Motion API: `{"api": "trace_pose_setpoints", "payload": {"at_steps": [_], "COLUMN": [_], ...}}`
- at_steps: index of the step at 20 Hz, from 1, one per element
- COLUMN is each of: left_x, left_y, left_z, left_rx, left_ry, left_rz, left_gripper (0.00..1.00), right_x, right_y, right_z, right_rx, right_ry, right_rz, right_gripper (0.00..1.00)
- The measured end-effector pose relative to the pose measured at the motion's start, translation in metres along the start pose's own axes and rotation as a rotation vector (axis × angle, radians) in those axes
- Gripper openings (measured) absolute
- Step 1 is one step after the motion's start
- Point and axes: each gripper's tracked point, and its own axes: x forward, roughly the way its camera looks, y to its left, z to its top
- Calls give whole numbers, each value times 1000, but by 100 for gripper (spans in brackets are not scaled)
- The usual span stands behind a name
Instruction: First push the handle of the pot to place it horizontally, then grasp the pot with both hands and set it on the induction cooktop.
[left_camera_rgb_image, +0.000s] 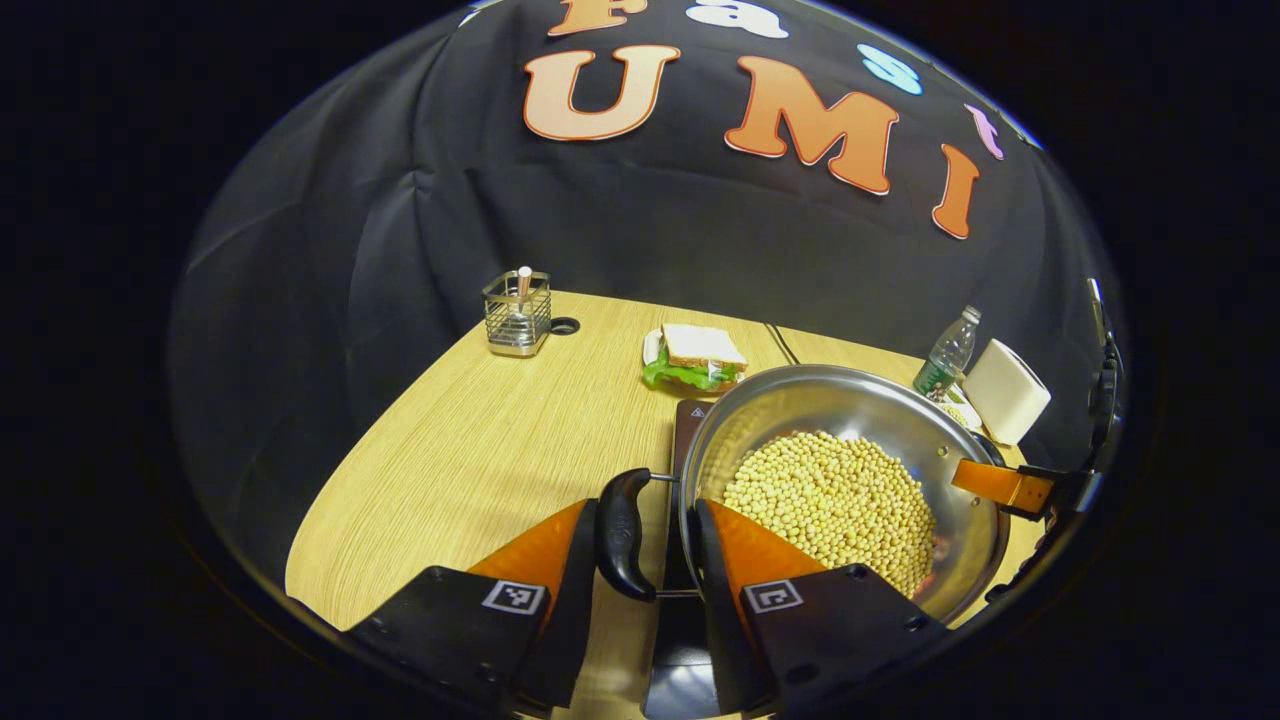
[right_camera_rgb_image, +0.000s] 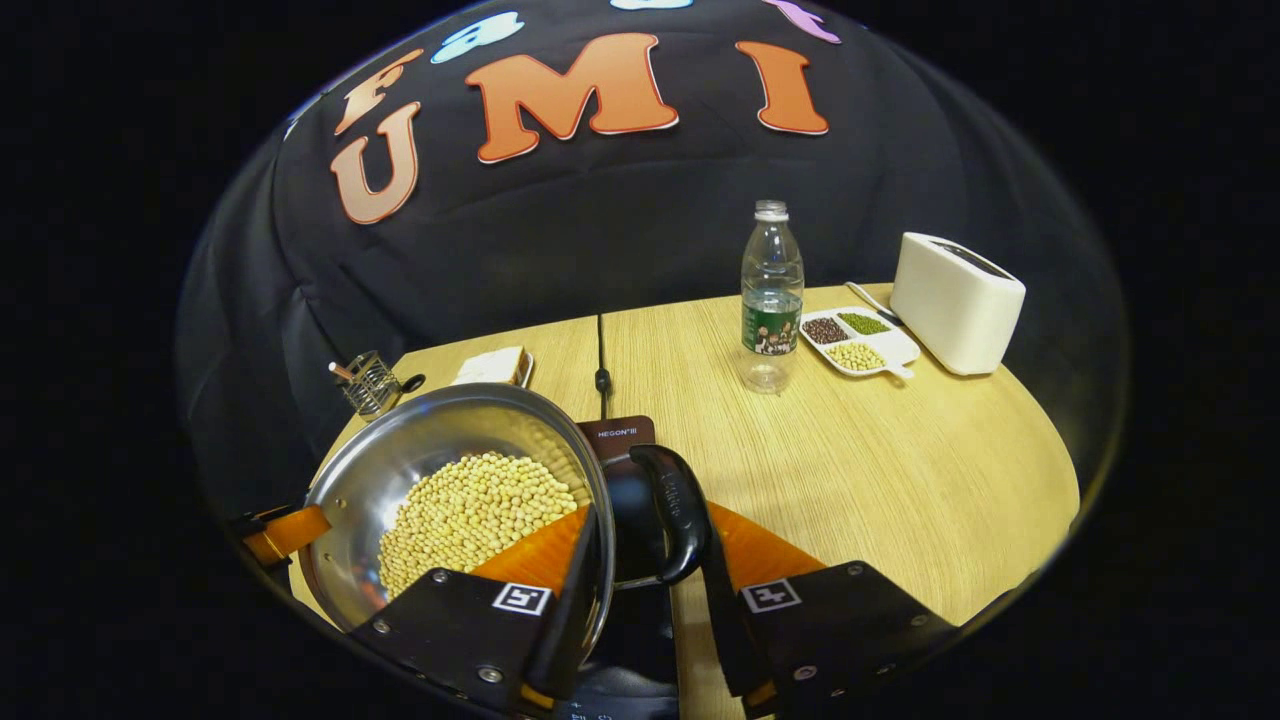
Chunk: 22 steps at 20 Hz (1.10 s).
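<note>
While the pot (left_camera_rgb_image: 850, 480) of beans (left_camera_rgb_image: 830, 500) is held between the two tools, the carrying step can be judged to be in hand, the handles already lying level. The left hand-held gripper (left_camera_rgb_image: 645, 535) is seen straddling the left handle (left_camera_rgb_image: 625, 535), one finger outside it and the other inside the rim; whether both press on it cannot be told. The right hand-held gripper (right_camera_rgb_image: 650, 545) is placed likewise about the right handle (right_camera_rgb_image: 680, 510), and its clench cannot be told either. The pot is seen over the dark cooktop (right_camera_rgb_image: 620, 440) at the near side of the worktop (right_camera_rgb_image: 900, 450) (whether resting on it or just above is not clear). If it is not yet seated, an even lowering by both sides is called for, the rim being kept level so no beans spill, and then both grips are to be released. A bottle (right_camera_rgb_image: 770, 300) stands well apart.
</note>
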Motion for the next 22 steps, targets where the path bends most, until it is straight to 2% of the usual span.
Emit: {"api": "trace_pose_setpoints", "payload": {"at_steps": [1, 2, 3, 5, 6, 7, 8, 12, 16, 19, 22], "left_x": [-1, -2, -5, -15, -23, -33, -44, -104, -167, -212, -256], "left_y": [0, -1, -3, -10, -12, -15, -21, -40, -42, -35, -31], "left_z": [4, 3, 4, 22, 34, 48, 60, 112, 157, 178, 201], "left_rx": [7, 5, 2, 5, 15, 32, 49, 67, 57, 54, 57], "left_ry": [-14, -5, -11, -74, -113, -155, -199, -364, -518, -592, -658], "left_rz": [7, 12, 3, -5, 0, 3, 2, -8, 1, 29, 9], "left_gripper": [57, 63, 65, 70, 81, 92, 98, 98, 98, 99, 99], "right_x": [-1, -3, -8, -22, -30, -36, -44, -79, -136, -184, -229], "right_y": [-2, 0, -1, -1, -3, -6, -11, -29, -64, -88, -119], "right_z": [0, 8, 20, 32, 39, 47, 56, 87, 131, 154, 175], "right_rx": [8, 12, 11, -21, -39, -50, -54, -57, -113, -135, -149], "right_ry": [-1, -32, -73, -95, -116, -139, -166, -254, -409, -486, -561], "right_rz": [3, 10, 18, 36, 39, 35, 30, 35, 5, 3, -17], "right_gripper": [57, 62, 63, 77, 90, 93, 94, 94, 94, 94, 94]}}
